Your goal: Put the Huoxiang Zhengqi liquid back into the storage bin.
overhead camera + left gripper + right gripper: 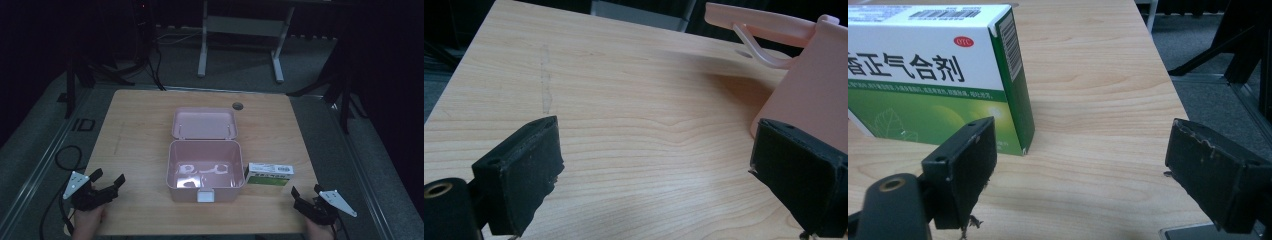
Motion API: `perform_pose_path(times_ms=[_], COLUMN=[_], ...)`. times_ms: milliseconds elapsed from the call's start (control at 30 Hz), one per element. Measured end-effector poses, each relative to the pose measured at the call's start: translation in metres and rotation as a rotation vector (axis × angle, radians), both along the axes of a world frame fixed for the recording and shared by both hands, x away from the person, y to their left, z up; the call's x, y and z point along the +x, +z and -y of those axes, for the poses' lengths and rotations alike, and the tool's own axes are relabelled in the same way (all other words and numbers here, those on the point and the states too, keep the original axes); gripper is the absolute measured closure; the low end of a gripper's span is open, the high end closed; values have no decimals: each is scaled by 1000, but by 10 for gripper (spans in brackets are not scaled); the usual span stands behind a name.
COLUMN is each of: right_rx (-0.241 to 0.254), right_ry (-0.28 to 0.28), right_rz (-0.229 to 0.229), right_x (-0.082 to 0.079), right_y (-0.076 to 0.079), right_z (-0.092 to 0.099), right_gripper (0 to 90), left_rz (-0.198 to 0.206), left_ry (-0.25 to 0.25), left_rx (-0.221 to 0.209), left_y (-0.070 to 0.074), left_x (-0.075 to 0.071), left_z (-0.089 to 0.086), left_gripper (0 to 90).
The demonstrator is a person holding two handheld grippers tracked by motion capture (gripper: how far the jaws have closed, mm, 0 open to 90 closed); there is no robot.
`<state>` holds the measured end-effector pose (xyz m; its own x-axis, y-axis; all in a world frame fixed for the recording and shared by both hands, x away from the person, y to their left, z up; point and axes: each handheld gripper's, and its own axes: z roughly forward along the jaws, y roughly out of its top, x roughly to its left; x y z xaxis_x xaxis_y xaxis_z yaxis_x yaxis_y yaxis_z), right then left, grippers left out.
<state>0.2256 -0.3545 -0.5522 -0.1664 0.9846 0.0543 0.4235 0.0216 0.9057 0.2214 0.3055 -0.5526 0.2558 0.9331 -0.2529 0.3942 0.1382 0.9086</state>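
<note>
The right gripper [309,196], jaws standing wide and empty, is hovering at the lower right of the high view, just below the green-and-white medicine box [269,174] lying on the bench [140,115] right of centre. A good grasp, I judge, means straddling the box's short sides squarely before closing. The left gripper [107,181], also spread apart and holding nothing, is waiting at lower left. The open pink case [204,172], touching or just beside the box, is crowding that side

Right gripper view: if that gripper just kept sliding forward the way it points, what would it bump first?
Probably the green-and-white box, which the left jaw lines up with. The right gripper is open; bare table lies ahead between its jaws.
</note>
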Motion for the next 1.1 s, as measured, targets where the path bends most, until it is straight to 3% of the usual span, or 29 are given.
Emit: perform_pose_path(times_ms=[233,533,600,667,733,800,933,1100], right_rx=[-21,-13,20,33,-34,-62,-160,-183], right_ry=[-21,-18,-27,5,26,67,120,209], right_rz=[-27,-60,-104,-176,-237,-310,-381,-452], right_x=[0,1,4,10,15,21,26,30], right_y=[1,3,6,10,16,20,20,19], right_z=[0,-1,-1,1,2,5,8,15], right_gripper=[132,139,144,145,144,144,145,172], left_rz=[2,-1,-1,6,18,26,18,15], left_ry=[-1,-5,-1,-10,-23,-33,-43,-44], left_rx=[-3,-4,1,14,23,37,22,22], left_y=[0,0,0,2,4,5,4,4], left_x=[0,1,2,1,-1,-1,1,1], left_z=[0,0,0,2,5,7,7,6], left_gripper=[67,67,68,68,68,68,68,68])
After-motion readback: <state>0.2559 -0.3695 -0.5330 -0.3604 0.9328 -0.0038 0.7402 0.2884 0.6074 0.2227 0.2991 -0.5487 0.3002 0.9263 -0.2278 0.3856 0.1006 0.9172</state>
